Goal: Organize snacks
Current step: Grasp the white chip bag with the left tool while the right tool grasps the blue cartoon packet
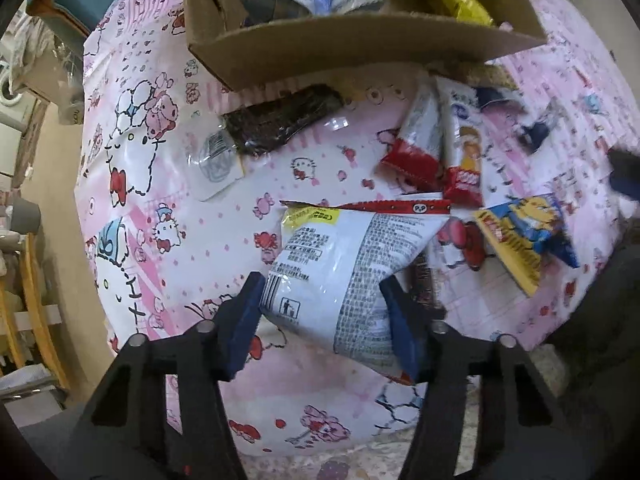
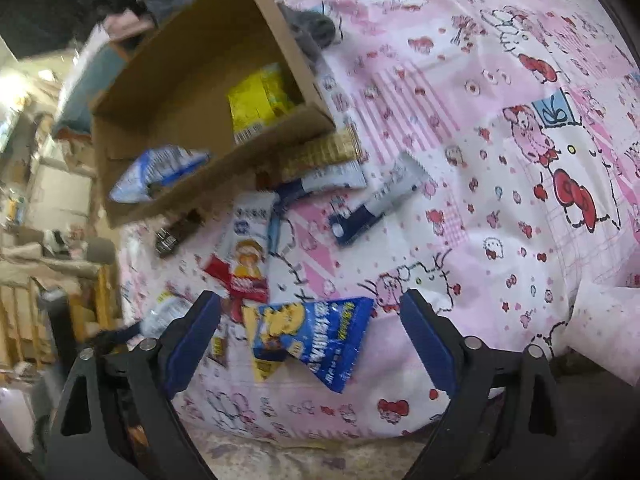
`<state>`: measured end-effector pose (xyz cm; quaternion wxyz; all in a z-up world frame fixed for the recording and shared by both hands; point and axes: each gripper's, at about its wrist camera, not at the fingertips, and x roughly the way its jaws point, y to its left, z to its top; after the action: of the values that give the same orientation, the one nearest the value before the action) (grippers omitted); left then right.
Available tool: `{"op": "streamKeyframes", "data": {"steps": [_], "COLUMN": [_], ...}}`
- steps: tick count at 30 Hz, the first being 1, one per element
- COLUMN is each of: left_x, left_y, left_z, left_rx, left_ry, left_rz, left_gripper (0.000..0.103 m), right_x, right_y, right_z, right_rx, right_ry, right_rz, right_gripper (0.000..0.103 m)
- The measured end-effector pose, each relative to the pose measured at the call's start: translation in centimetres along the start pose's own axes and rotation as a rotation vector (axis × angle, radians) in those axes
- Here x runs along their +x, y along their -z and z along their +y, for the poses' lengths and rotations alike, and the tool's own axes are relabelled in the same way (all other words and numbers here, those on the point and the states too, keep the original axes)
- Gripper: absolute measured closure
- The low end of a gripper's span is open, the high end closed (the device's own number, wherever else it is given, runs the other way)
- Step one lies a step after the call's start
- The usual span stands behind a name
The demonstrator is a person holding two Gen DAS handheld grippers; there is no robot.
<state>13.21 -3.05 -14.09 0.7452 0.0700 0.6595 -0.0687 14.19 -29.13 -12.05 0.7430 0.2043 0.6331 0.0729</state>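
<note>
- The left gripper (image 1: 322, 294) is squeezing a big white snack bag (image 1: 352, 268) between its two blue pads (image 1: 244, 320). The bag is puffy, with a red strip along its top edge and small black writing on it.
- The white bag is sitting low over a pink cartoon cloth (image 1: 192, 240), close to the camera.
- The right gripper (image 2: 310, 330) is spread wide, with nothing in it. A blue and yellow snack pack (image 2: 316, 340) is lying flat on the cloth between its two pads, touching neither one.
- A cardboard box (image 2: 192, 92) is sitting at the far side of the cloth. Inside it, a yellow pack (image 2: 256, 104) is lying near one corner and a blue and white bag (image 2: 160, 172) is leaning by the near wall.
- Just in front of the box, more snacks are lying loose on the cloth: a white stick pack with a red end (image 2: 246, 248), a dark blue and white pack (image 2: 372, 208), and a tan wafer pack (image 2: 324, 152) that is touching the box.
- In the left view, a dark flat pack (image 1: 280, 120) is lying beside the box wall (image 1: 320, 52), and two red and white packs (image 1: 436, 148) are lying side by side near the white bag.
</note>
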Motion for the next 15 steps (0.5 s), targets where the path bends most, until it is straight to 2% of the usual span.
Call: {"op": "streamKeyframes", "data": {"steps": [3, 5, 6, 10, 15], "left_x": [-1.9, -3.2, -4.0, -5.2, -5.0], "left_y": [0.2, 0.0, 0.0, 0.2, 0.6], "left_z": [0.4, 0.8, 1.3, 3.5, 5.2], "left_rx": [-0.016, -0.038, -0.070, -0.182, -0.258], "left_ry": [0.023, 0.005, -0.017, -0.025, -0.054], "left_rz": [-0.042, -0.079, -0.102, -0.139, -0.154], "left_gripper": [0.051, 0.051, 0.051, 0.051, 0.051], "right_x": [2.6, 4.1, 4.7, 6.5, 8.2], "right_y": [0.5, 0.9, 1.1, 1.4, 2.0], "right_z": [0.4, 0.4, 0.5, 1.3, 3.1], "right_rx": [-0.016, -0.005, -0.005, -0.042, -0.127], "right_ry": [-0.018, -0.014, -0.003, 0.045, 0.127], "right_rz": [0.123, 0.183, 0.199, 0.239, 0.266], "right_gripper": [0.000, 0.000, 0.000, 0.000, 0.000]}}
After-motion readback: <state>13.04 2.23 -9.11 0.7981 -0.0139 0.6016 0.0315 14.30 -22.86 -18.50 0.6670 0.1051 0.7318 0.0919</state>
